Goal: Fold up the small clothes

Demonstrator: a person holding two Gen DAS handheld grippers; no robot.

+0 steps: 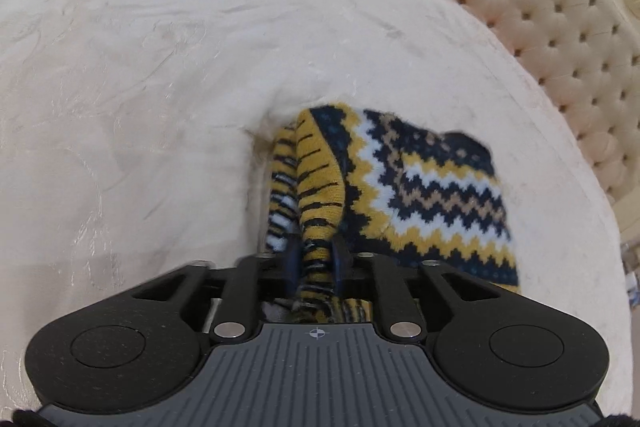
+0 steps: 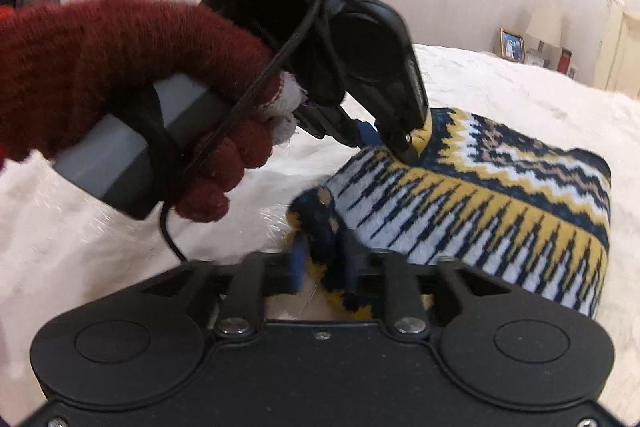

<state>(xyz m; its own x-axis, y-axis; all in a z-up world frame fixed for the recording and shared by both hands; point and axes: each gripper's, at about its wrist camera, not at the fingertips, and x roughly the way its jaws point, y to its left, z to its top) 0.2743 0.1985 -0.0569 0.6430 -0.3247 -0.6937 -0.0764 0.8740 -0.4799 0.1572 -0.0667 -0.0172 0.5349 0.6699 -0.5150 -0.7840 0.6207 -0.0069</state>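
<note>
- Cream bedspread (image 1: 160,67) covers a bed with a tufted headboard (image 1: 568,39) far right; a framed photo (image 2: 511,44) and lamp (image 2: 543,27) stand at the far side.
- On the bed, right of centre, lies the knitted sweater (image 1: 432,187), navy, yellow and white zigzag, partly bunched with one edge raised off the bedspread.
- Left tongs (image 1: 316,259) are closed narrow on a yellow-and-black striped fold of the sweater.
- Right tongs (image 2: 324,263) pinch a near corner of the same garment between blue pads.
- Judged step: mid-fold, both edges gripped and lifted. Next move likely calls for carrying both grips together across the body, keeping the edge taut and level, then laying it flat.
- Left hand (image 2: 120,99), in a red glove, grips its handle from the left, its tongs angled down and rightward onto the far edge.
</note>
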